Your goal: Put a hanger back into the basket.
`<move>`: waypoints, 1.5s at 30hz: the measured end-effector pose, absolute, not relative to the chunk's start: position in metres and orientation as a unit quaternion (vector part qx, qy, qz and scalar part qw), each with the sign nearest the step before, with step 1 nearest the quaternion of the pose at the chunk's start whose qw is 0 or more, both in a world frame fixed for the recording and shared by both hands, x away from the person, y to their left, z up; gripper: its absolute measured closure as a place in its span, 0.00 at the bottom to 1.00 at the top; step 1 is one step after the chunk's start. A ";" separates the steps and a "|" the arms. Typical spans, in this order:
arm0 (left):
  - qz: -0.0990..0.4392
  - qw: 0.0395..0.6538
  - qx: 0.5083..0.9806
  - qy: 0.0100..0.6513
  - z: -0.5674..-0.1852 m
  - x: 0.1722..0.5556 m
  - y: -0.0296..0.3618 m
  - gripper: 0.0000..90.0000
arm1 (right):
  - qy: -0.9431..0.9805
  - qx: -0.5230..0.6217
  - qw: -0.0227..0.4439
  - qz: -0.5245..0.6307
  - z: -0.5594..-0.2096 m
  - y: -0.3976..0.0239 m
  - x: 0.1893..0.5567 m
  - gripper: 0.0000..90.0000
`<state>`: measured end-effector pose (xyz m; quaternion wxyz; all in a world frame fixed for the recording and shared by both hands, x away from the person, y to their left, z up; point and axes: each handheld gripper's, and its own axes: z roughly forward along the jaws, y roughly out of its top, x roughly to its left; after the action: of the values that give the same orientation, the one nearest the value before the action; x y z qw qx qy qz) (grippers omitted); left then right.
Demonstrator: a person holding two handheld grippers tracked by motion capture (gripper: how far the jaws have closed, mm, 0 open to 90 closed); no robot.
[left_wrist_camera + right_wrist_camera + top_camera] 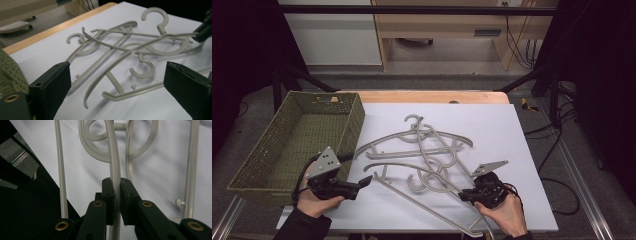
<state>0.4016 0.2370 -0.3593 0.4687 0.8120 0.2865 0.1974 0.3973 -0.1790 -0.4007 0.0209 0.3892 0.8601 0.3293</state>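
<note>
1. A white sheet (512, 145) covered most of the tabletop (432, 96), whose wooden edge showed as a strip along the sheet's upper side in the high view. The right part of the sheet lay bare, and so did a band along its lower left.
2. A green woven basket (287, 145) sat at the left of the high view, its right wall just beside the sheet's left edge and its inside empty.
3. A tangle of grey plastic hangers (422, 150) lay at the middle of the sheet, with curved arms, round hooks and thin straight bars crossing over one another. How many there were could not be told from the overlap.
4. The right gripper (467, 194) was at the lower right of the high view, at the lower right end of the tangle. In the right gripper view its jaws were pressed together on a pale hanger arm (115, 170) that ran up between them towards a looped hook (100, 157).
5. The left gripper (368, 181) was at the lower left of the high view, between the basket and the tangle. In the left gripper view its jaws stood wide apart with nothing between the pads, and the hangers lay on the sheet beyond them.
6. The long bar (427, 207) of the held hanger ran off the sheet's lower edge. In the right gripper view the lower left was dark, past the sheet's edge.
</note>
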 end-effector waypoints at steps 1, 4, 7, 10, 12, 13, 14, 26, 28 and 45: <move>0.195 0.463 0.817 0.283 -0.360 0.402 0.233 0.08 | 0.858 0.387 0.018 0.336 -0.400 -0.179 0.398 0.92; 0.186 0.446 0.833 0.269 -0.362 0.407 0.220 0.08 | 0.865 0.371 0.012 0.339 -0.395 -0.177 0.401 0.92; 0.183 0.434 0.843 0.260 -0.363 0.413 0.210 0.09 | 0.869 0.358 0.011 0.342 -0.392 -0.174 0.404 0.92; 0.179 0.421 0.853 0.251 -0.365 0.415 0.203 0.09 | 0.875 0.340 0.006 0.344 -0.390 -0.171 0.406 0.92; 0.180 0.408 0.861 0.246 -0.367 0.416 0.200 0.10 | 0.880 0.324 0.003 0.348 -0.389 -0.170 0.408 0.92; 0.180 0.408 0.861 0.246 -0.367 0.416 0.200 0.10 | 0.880 0.324 0.003 0.348 -0.389 -0.170 0.408 0.92; 0.174 0.399 0.867 0.241 -0.369 0.416 0.197 0.10 | 0.879 0.322 -0.002 0.351 -0.389 -0.169 0.408 0.92; 0.178 0.313 0.915 0.182 -0.389 0.422 0.177 0.34 | 0.894 0.287 -0.023 0.344 -0.389 -0.162 0.405 0.92; 0.177 0.305 0.920 0.169 -0.390 0.421 0.173 0.39 | 0.896 0.283 -0.026 0.342 -0.390 -0.161 0.405 0.92; 0.183 0.269 0.938 0.119 -0.401 0.410 0.154 0.82 | 0.906 0.265 -0.038 0.329 -0.394 -0.156 0.403 0.92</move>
<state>0.4097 0.1541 -0.4010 0.2688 0.9382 0.1188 0.1827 0.4029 -0.1556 -0.3943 -0.0376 0.2648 0.9056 0.3291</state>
